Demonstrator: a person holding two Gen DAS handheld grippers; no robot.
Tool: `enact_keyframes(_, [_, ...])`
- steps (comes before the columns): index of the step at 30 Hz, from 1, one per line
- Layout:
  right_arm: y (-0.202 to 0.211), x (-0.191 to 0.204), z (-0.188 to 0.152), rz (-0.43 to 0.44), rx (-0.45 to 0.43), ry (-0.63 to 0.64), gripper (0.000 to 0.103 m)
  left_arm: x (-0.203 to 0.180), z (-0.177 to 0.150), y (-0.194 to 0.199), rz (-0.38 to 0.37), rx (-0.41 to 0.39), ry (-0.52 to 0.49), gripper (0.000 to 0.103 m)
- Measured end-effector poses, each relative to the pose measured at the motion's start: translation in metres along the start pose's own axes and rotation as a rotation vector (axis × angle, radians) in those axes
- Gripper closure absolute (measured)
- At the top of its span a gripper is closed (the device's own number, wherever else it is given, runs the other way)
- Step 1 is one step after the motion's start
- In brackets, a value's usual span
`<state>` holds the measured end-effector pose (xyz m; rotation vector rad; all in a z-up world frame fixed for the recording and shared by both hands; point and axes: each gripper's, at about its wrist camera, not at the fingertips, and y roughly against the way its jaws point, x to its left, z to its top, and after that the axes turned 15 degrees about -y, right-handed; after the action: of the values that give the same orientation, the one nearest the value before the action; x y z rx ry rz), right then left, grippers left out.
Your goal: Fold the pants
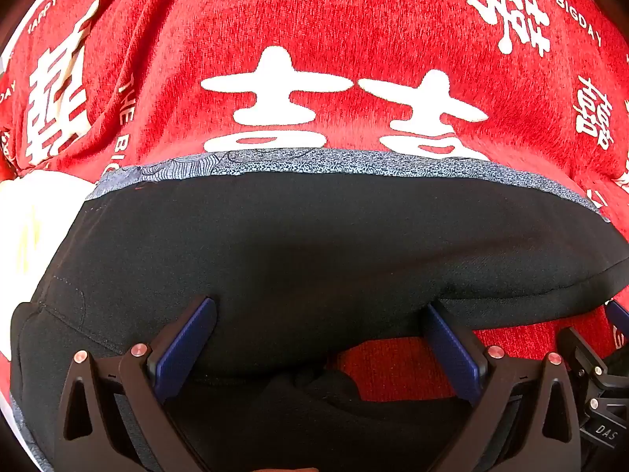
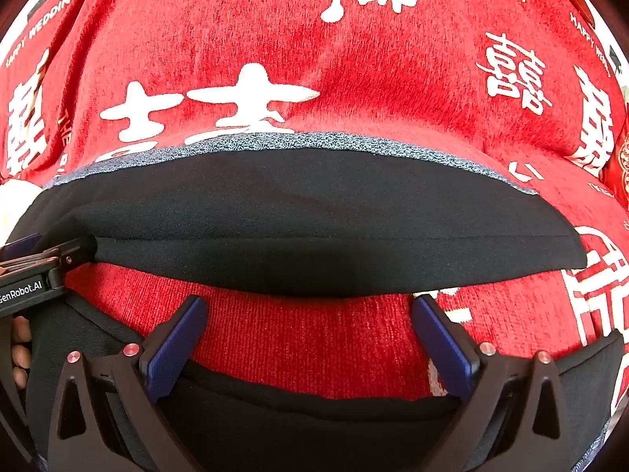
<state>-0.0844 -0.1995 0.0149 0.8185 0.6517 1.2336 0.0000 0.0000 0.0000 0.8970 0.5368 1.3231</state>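
Note:
Black pants (image 1: 298, 244) with a grey patterned band (image 1: 354, 163) along the far edge lie folded on a red cloth. My left gripper (image 1: 320, 316) is open, its blue pads astride the near folded edge of the pants. In the right wrist view the pants (image 2: 314, 220) lie as a folded black slab. My right gripper (image 2: 310, 310) is open just in front of its near edge, over bare red cloth. The left gripper (image 2: 67, 255) shows at the left edge there, touching the pants' left fold. More black fabric (image 2: 306, 413) lies under the right gripper's base.
A red cloth (image 1: 314, 19) with white characters and lettering covers the whole surface. A white object (image 1: 23, 212) lies at the left beside the pants. The right gripper's body (image 1: 597, 369) shows at the left wrist view's lower right.

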Motion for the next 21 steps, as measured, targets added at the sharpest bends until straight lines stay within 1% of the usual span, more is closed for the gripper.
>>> enact_keyframes(21, [-0.0022, -0.0013, -0.0028, -0.001, -0.01, 0.005, 0.0, -0.0001, 0.0001, 0.0001, 0.001, 0.001, -0.001, 0.0])
